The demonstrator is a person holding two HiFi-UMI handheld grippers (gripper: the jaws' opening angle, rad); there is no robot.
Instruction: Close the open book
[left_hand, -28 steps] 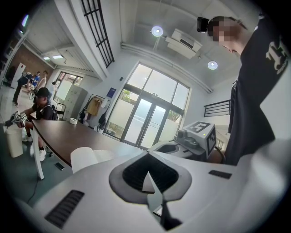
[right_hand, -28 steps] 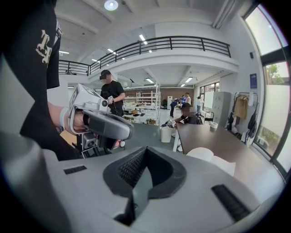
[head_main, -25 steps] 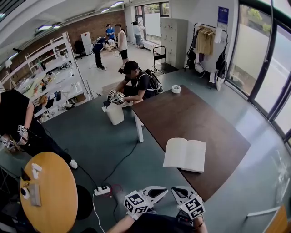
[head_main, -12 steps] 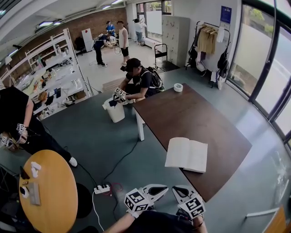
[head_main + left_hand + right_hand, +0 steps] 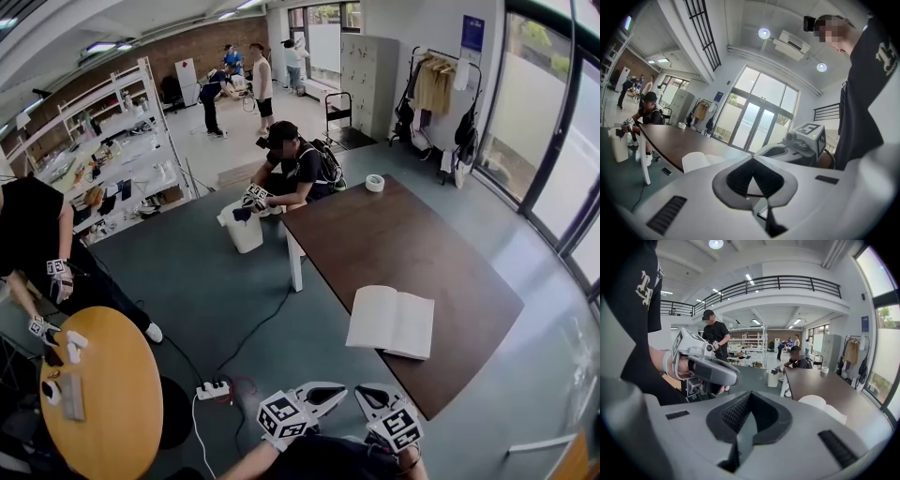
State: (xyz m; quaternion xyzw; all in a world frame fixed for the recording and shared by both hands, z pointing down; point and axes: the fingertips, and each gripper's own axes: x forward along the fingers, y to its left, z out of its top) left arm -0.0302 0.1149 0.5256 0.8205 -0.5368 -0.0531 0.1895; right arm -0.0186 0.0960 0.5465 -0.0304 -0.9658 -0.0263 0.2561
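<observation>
The open book [image 5: 391, 322] lies flat by the near edge of the brown table [image 5: 394, 239], well apart from the left gripper [image 5: 330, 393] and right gripper [image 5: 368, 397], which are held low by the person's body. Both have their jaws pressed together on nothing. Going in like that, I'd worry they shove the book off the edge or crease its pages.

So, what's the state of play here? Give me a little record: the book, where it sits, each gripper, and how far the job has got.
book: open, lying flat, pages up
place: near end of the brown table
left gripper: jaws together, empty, held short of the table
right gripper: jaws together, empty, beside the left one
also on table: tape roll, far end
job: not begun; neither gripper touches the book
</observation>
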